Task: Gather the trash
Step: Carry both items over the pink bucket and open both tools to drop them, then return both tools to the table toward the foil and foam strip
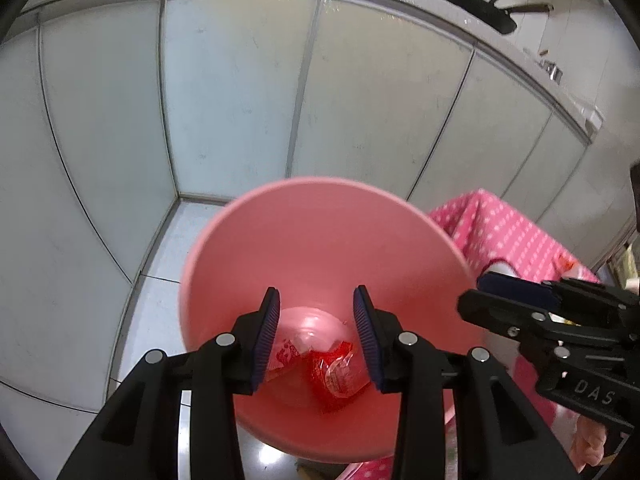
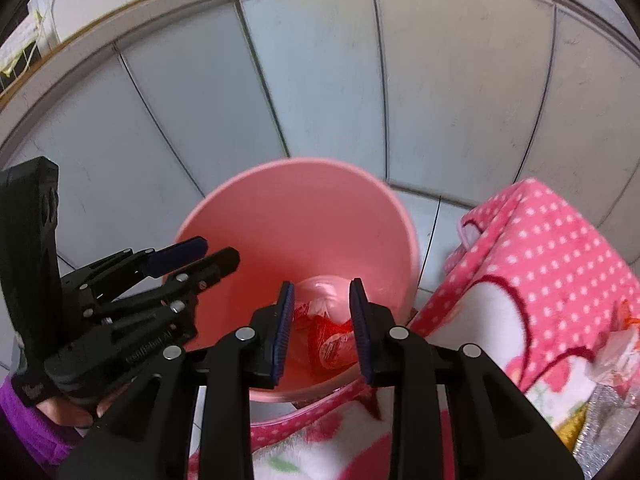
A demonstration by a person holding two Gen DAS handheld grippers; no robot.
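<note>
By tiled walls, red wrappers (image 1: 332, 368) lie in a pink bin (image 1: 320, 216) below both empty, parted grippers (image 1: 316, 336) (image 2: 322, 328).

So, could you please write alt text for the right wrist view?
The open right gripper hovers over a pink bin holding red wrappers. The left gripper is at the left, a pink dotted blanket at the right.

left gripper (image 1: 316, 296): black, blue ribbed pads, silver screws | right gripper (image 2: 322, 290): same | sleeve (image 2: 24, 428): purple
</note>
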